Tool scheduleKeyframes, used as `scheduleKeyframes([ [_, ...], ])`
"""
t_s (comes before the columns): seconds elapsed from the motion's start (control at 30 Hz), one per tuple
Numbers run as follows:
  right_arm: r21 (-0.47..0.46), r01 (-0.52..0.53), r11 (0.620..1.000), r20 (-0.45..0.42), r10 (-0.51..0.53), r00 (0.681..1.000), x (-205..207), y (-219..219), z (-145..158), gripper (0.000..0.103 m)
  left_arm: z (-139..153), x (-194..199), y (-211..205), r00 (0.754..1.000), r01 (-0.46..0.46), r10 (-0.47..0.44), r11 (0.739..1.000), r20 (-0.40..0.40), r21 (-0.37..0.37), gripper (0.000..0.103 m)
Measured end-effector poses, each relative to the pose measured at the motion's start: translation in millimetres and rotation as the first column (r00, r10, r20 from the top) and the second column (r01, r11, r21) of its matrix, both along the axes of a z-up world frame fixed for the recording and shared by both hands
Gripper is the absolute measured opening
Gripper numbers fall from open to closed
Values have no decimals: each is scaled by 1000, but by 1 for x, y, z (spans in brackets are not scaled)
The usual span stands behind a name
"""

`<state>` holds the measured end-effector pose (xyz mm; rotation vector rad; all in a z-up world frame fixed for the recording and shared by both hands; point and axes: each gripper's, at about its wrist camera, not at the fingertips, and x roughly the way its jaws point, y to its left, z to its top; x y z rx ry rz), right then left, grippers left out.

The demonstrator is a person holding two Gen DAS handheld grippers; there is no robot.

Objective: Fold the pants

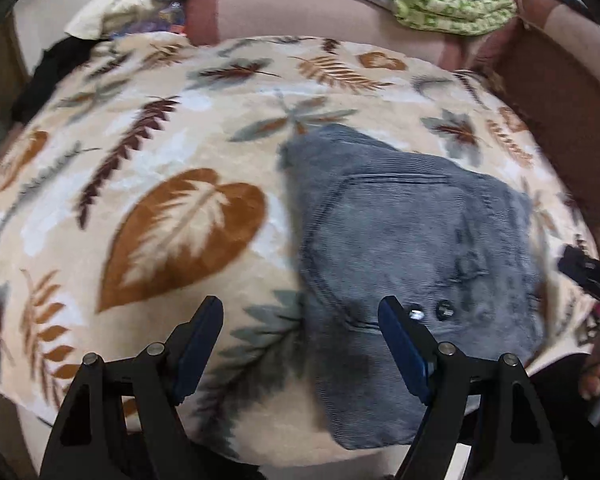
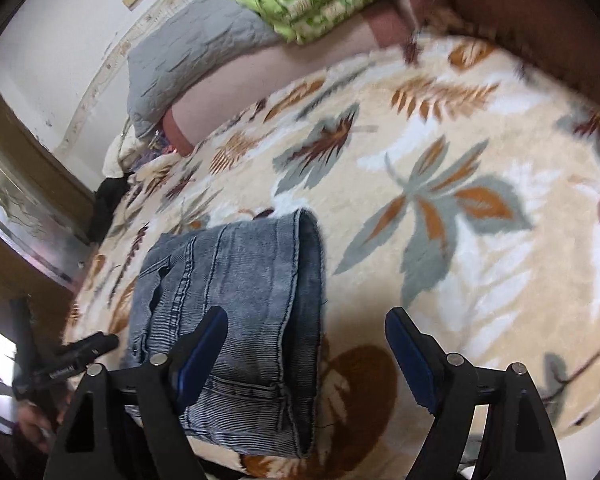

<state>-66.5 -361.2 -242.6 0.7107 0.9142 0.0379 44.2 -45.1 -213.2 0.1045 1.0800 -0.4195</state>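
Note:
A pair of grey-blue jeans (image 1: 412, 248) lies folded into a compact bundle on the leaf-print blanket (image 1: 160, 160). In the left wrist view my left gripper (image 1: 300, 312) hovers over the bundle's near left edge, jaws wide apart, nothing between the pads. Metal studs (image 1: 444, 310) show beside its right finger. In the right wrist view the jeans (image 2: 236, 304) lie at lower left with a hem edge facing right. My right gripper (image 2: 306, 324) stands open above that right edge, its left finger (image 2: 204, 344) over the denim, its right finger over the blanket (image 2: 440, 140). Neither gripper holds anything.
A green patterned cloth (image 1: 448, 0) and a grey quilted pillow (image 2: 196, 52) lie at the bed's far end, over a pink sheet (image 1: 320, 12). A brown headboard or wall (image 1: 560, 100) runs along the right. Dark clothing (image 2: 110, 196) sits at the blanket's far left corner. The other gripper (image 2: 76, 356) shows at lower left.

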Motion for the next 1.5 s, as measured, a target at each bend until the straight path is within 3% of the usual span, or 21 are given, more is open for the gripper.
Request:
scheduleKeyframes([
  [0.13, 91, -65, 994, -72, 71, 995, 19, 4, -20, 84, 0, 4, -4, 997, 70, -73, 993, -31, -96, 80],
  [0.2, 90, -87, 992, -89, 95, 991, 26, 8, -24, 85, -3, 9, -4, 994, 96, -103, 987, -47, -132, 80],
  [0.3, 106, -115, 988, -77, 123, 989, 32, 13, -26, 96, -11, 18, -5, 986, 130, -146, 977, -83, -169, 80],
  [0.57, 155, -200, 967, -59, 212, 976, 58, 40, -28, 96, -34, 38, -12, 960, 158, -218, 939, -175, -305, 80],
  [0.67, 174, -266, 948, -34, 276, 961, 70, 60, -27, 94, -35, 39, -19, 956, 185, -242, 936, -164, -300, 80],
  [0.73, 136, -281, 950, -42, 289, 957, 76, 72, -27, 94, -38, 42, -18, 956, 181, -243, 930, -166, -321, 80],
  [0.83, 93, -288, 953, -28, 291, 956, 77, 81, -23, 75, -37, 43, -14, 958, 171, -240, 919, -158, -356, 80],
  [0.9, 87, -289, 953, 4, 289, 957, 75, 83, -17, 54, -36, 41, -14, 960, 179, -241, 918, -140, -354, 73],
  [0.97, 40, -284, 958, 26, 283, 959, 73, 89, -10, 49, -33, 39, -14, 963, 194, -247, 916, -113, -350, 53],
  [1.17, -118, -261, 958, 113, 274, 955, 62, 103, 16, 40, -16, 31, -15, 963, 252, -269, 907, -3, -336, 34],
  [1.27, -115, -231, 966, 162, 247, 955, 63, 97, 27, 36, 1, 27, -13, 960, 277, -270, 898, 68, -341, 33],
  [1.37, -130, -216, 968, 220, 240, 946, 71, 97, 39, 29, 12, 34, -11, 962, 272, -260, 897, 83, -348, 31],
  [1.5, -155, -195, 968, 290, 234, 928, 97, 99, 58, 29, 29, 53, -12, 963, 269, -249, 896, 102, -354, 30],
])
